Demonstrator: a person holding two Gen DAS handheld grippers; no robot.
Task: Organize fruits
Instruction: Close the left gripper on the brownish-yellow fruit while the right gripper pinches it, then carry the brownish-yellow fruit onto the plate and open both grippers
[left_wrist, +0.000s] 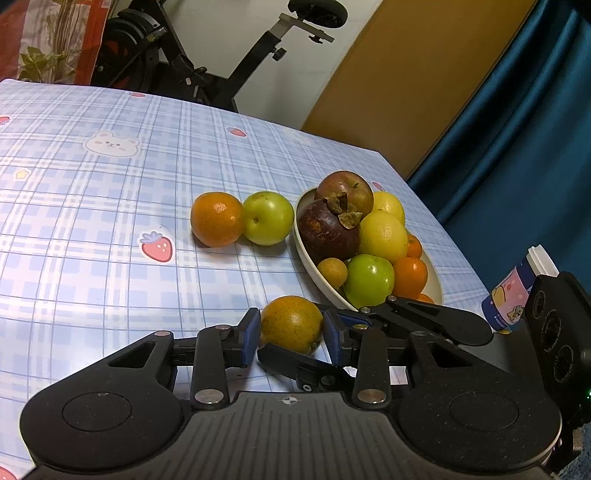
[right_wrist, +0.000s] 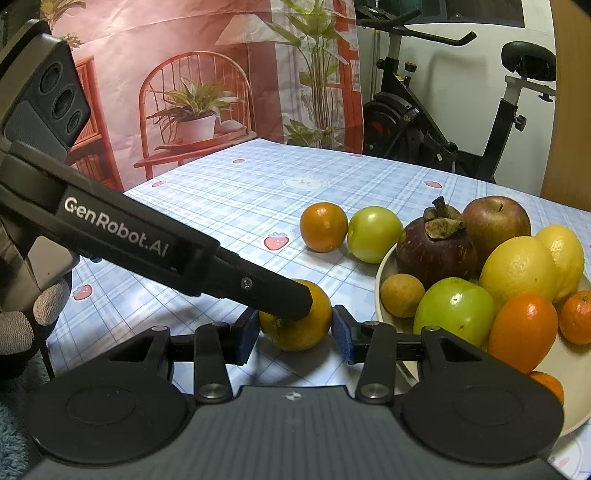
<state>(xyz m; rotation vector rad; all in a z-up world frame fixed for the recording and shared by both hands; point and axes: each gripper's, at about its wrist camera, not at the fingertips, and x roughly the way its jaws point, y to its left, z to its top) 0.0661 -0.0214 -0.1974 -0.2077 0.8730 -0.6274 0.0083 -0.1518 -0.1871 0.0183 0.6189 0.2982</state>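
On the worktop, covered in a blue checked cloth with strawberry prints, the left wrist view shows a speckled yellow-orange round fruit just in front of a cream oval bowl. The left gripper has its jaws closed on this fruit, a blue pad pressed against each side. The right gripper reaches in from the right, one black finger past the far side of the fruit and one on the near side. The bowl is heaped with a dark purple mangosteen, a red apple, yellow lemons, green apples and small oranges. Left of it, a loose orange and a round green apple lie touching on the cloth. In the right wrist view, the same speckled fruit sits on the cloth between the right gripper's blue pads, which stand just beside it; whether they press on it I cannot tell. The left gripper slants in from the left, its fingertip over the fruit's top, held by a grey-gloved hand. The bowl is near, to the right.
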